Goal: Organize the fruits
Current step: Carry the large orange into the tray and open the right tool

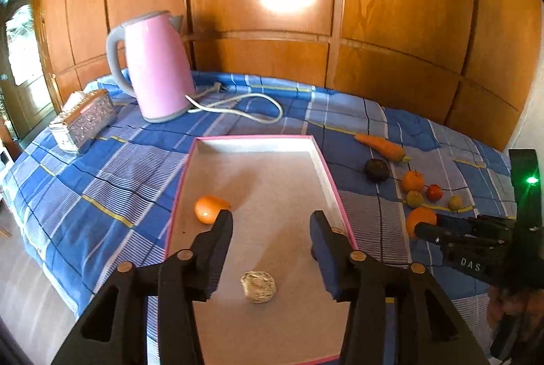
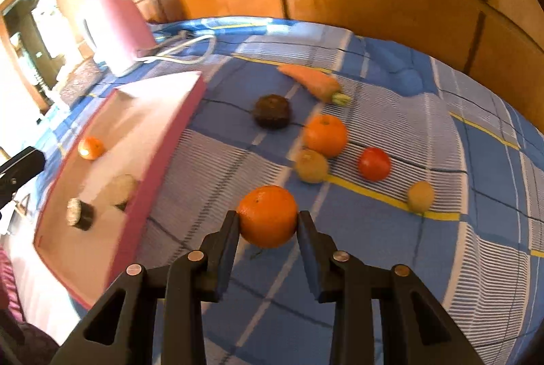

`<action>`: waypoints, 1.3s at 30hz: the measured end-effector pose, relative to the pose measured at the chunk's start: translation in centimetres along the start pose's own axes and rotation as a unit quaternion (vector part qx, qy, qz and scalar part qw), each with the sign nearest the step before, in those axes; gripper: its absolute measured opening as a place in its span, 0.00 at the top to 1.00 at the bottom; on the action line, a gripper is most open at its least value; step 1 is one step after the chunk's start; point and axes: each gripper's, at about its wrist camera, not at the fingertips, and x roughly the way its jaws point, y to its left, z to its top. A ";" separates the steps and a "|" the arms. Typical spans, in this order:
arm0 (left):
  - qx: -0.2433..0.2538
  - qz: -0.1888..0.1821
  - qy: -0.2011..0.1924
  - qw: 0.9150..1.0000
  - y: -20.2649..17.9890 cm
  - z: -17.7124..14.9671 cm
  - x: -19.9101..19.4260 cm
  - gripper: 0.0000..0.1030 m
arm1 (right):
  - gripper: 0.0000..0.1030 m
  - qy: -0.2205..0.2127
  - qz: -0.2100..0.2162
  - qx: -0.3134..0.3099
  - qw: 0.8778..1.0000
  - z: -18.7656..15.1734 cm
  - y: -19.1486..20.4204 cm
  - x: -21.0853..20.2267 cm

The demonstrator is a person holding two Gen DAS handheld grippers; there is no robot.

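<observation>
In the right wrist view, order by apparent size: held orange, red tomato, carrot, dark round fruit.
1. Held orange, though nearest the camera, so inflated.
2. Carrot by length.
3. Dark round fruit.
4. Red tomato.
The last two look close; ranking unsure.

Glossy varnished wood panels (image 1: 401, 8) behind; soft checked cloth (image 1: 102, 181) below; smooth pink plastic kettle (image 1: 159, 66); matt cardboard tray (image 1: 268, 181) with crinkled foil lump (image 1: 258, 286); dimpled shiny orange (image 2: 268, 216) between matt black gripper (image 2: 268, 220) fingers.
</observation>
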 end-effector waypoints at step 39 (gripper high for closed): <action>-0.035 0.008 -0.029 0.999 3.2 -1.2 -3.6 0.51 | 0.63 0.004 0.079 -0.087 0.993 -0.8 11.6 0.0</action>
